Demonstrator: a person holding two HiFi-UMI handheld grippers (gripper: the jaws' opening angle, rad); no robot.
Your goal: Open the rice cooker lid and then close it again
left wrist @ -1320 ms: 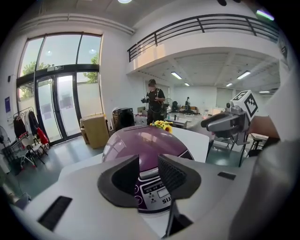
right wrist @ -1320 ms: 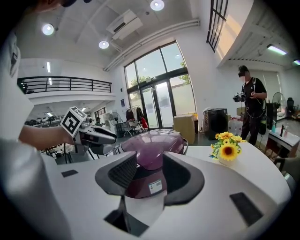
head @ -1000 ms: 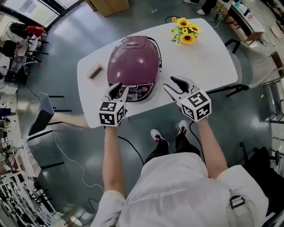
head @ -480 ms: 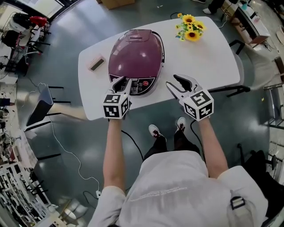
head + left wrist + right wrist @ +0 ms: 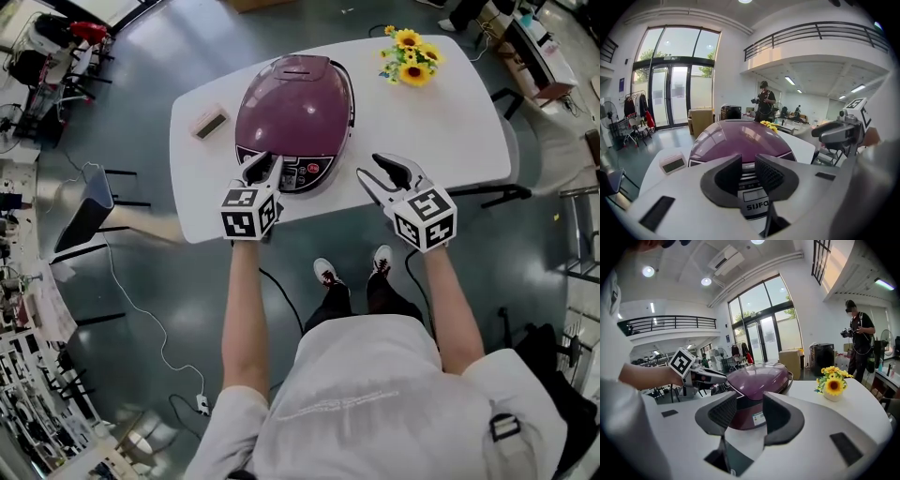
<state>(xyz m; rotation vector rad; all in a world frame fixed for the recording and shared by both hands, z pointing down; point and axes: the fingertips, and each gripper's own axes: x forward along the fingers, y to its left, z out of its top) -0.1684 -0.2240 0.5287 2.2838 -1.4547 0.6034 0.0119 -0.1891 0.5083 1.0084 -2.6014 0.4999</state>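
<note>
Rice cooker [image 5: 295, 103], lid shut, is seen on table [image 5: 450, 122]; front panel [image 5: 307, 173] is partly hidden by left gripper [image 5: 263, 166], jaws just been closing, nothing clamped. Right gripper [image 5: 380, 171] is held apart, empty.

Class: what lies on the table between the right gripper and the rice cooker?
Only bare white table lies between the right gripper and the rice cooker; the head view shows it.

Rice cooker [image 5: 295, 103] front panel part-hidden behind left gripper [image 5: 265, 163] — contact unclear; button print too small.
</note>
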